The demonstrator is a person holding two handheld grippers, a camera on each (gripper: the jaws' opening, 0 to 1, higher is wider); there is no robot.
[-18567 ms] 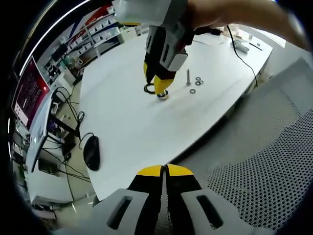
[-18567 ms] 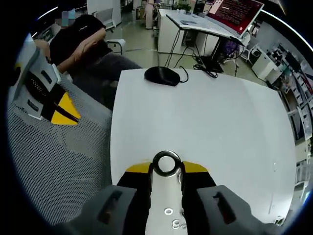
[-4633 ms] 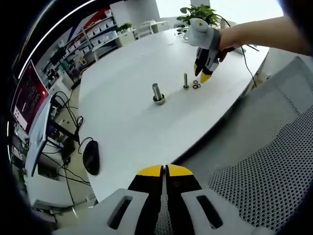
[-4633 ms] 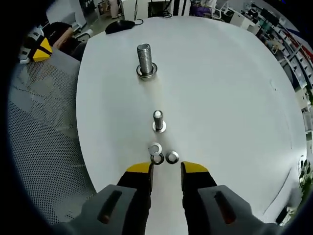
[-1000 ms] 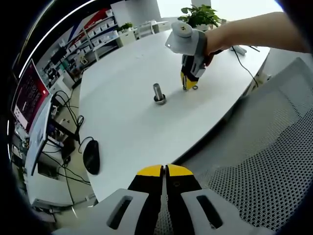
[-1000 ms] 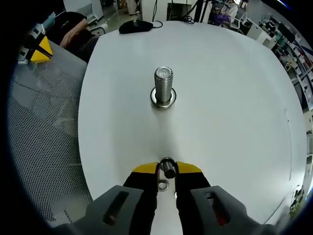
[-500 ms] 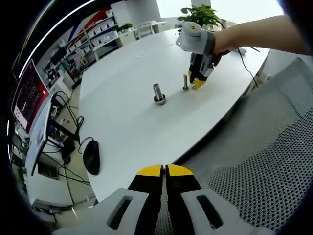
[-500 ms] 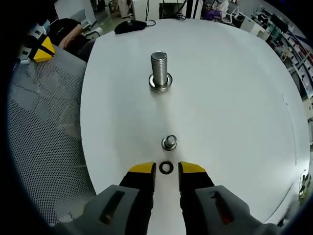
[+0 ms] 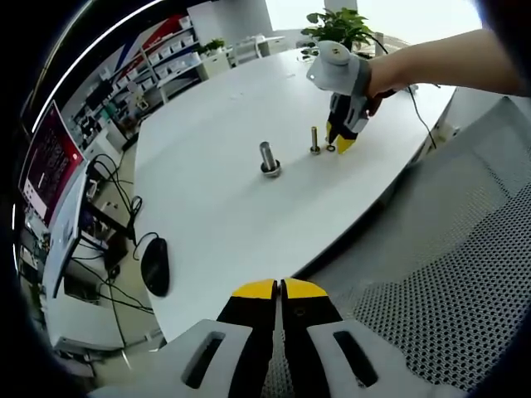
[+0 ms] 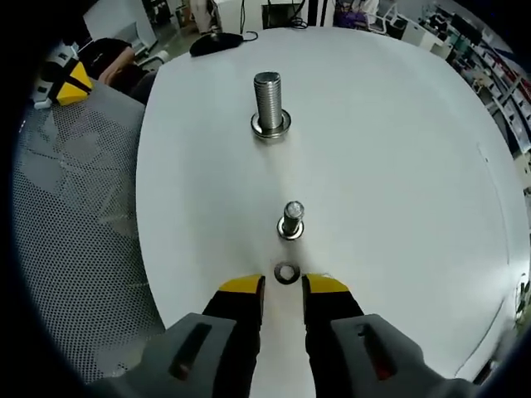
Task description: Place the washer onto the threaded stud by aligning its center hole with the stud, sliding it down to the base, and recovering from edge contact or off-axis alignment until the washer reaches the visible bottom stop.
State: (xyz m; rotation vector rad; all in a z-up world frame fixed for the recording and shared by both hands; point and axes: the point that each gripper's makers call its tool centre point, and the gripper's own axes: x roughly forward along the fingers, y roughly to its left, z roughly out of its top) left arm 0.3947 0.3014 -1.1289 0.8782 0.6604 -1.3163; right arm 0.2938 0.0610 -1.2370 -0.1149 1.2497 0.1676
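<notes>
A: We're looking down our right gripper now, and its 2 yellow-tipped jaws stand apart with nothing between them, low over the white table.

B: And the washer? We see a small dark ring lying flat on the table, right at the mouth of those parted jaws, just beyond the tips.

A: That's it. Just past it stands the small bolt, upright on its head, near the washer but not touching it as far as we can tell. Farther along the same line is the large threaded stud, upright, with a metal ring already seated at its base.

B: So the washer is on the table, well apart from the large stud.

A: Right. From the left gripper view we catch the same scene from afar: the right gripper, held by a hand, tips down beside the small bolt, with the large stud to its left.

B: And our left gripper?

A: Its 2 jaws are pressed together, gripping nothing, held off the table's edge above a grey mesh chair.

B: We also spot a black mouse at the table's near side, and a potted plant at the far end.

A: In the right gripper view the left gripper peeks in at the upper left.
</notes>
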